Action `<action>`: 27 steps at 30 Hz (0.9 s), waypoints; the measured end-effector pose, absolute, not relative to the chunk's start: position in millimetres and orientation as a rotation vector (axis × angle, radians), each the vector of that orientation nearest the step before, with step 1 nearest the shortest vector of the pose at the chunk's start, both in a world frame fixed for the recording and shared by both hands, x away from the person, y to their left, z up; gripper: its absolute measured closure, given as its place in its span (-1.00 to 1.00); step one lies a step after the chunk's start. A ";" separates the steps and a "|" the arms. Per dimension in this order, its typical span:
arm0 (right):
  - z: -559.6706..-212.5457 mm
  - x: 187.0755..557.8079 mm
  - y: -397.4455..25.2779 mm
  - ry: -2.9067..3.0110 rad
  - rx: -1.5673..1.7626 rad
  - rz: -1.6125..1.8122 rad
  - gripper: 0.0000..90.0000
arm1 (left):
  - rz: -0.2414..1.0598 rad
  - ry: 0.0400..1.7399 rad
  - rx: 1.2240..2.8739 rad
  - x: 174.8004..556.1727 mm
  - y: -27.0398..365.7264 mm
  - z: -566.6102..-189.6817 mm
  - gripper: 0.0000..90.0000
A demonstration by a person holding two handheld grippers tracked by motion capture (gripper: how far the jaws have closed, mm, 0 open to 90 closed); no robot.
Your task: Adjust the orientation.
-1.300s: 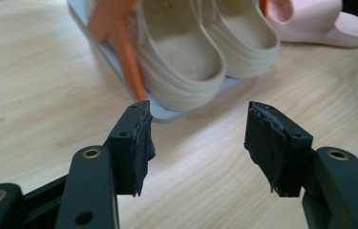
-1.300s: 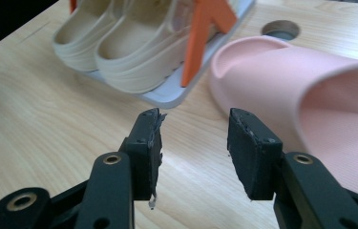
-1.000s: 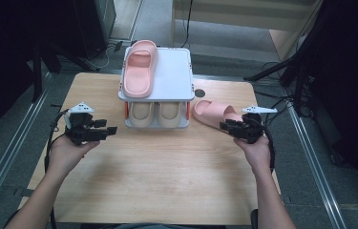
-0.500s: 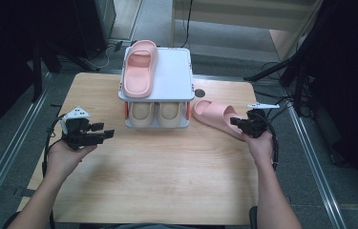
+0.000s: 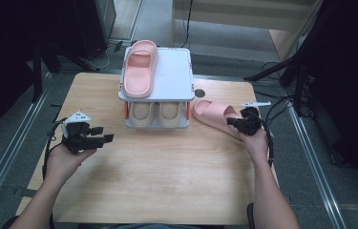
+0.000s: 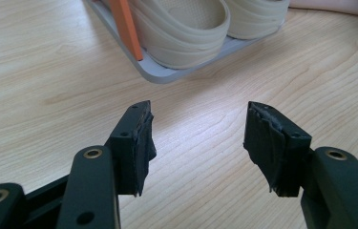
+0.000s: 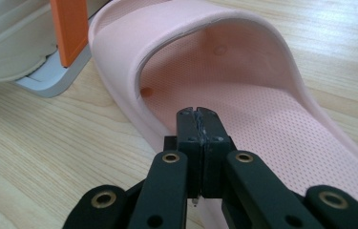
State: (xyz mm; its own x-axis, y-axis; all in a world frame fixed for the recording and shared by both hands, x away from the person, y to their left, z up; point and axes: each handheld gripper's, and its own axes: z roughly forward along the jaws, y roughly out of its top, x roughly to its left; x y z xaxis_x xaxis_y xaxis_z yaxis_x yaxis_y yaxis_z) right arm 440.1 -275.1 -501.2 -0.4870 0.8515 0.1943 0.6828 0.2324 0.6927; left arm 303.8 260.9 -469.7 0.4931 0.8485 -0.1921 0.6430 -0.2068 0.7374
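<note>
One pink slipper (image 7: pixel 243 95) lies under the closed right gripper (image 7: pixel 199 112); left gripper (image 6: pixel 198 129) apart

Two pink slippers (image 5: pixel 140 67) (image 5: pixel 213 112); two beige slippers (image 5: pixel 141 112) (image 5: pixel 170 113); one rack (image 5: pixel 175 76); one table (image 5: pixel 167 176); two grippers (image 5: pixel 98 139) (image 5: pixel 233 123).

No readable text, labels, brands or nos. anywhere: none on the slippers (image 5: pixel 139 69), rack (image 5: pixel 176 76), table (image 5: pixel 167 171) or grippers.
</note>
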 end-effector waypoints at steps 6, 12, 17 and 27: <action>-500.4 438.6 -271.2 2.314 1.434 1.104 1.00 | 0.322 1.231 1.943 304.8 261.6 -470.1 -0.05; -498.7 435.1 -258.2 2.348 1.410 1.095 0.99 | 0.324 1.238 1.943 306.7 260.5 -471.2 -0.05; -499.8 433.7 -249.0 2.366 1.424 1.145 0.96 | 0.333 1.231 1.947 306.7 259.4 -470.4 -0.05; -502.2 435.6 -235.6 2.337 1.515 1.181 1.00 | 0.331 1.235 1.954 309.7 258.1 -472.4 -0.04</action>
